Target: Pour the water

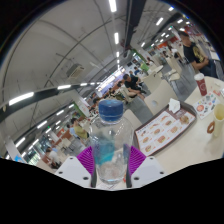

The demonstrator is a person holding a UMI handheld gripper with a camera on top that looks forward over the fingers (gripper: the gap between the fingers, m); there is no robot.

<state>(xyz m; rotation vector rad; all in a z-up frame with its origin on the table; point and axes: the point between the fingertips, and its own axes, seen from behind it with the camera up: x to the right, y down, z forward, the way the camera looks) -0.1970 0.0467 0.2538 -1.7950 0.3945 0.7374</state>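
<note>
A clear plastic bottle (110,140) at lower centre is clenched by the gripper (111,160); thin slippery walls, mid-body grasp judged safest.

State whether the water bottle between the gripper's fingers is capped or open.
Capped. The bottle stands upright between the gripper fingers, and its blue cap sits on the neck. Both pink pads press its sides.

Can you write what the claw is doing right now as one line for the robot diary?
claw: shut on water bottle | bottle: upright, blue cap on | pouring: not started | table: menu mat, cup beyond
</note>
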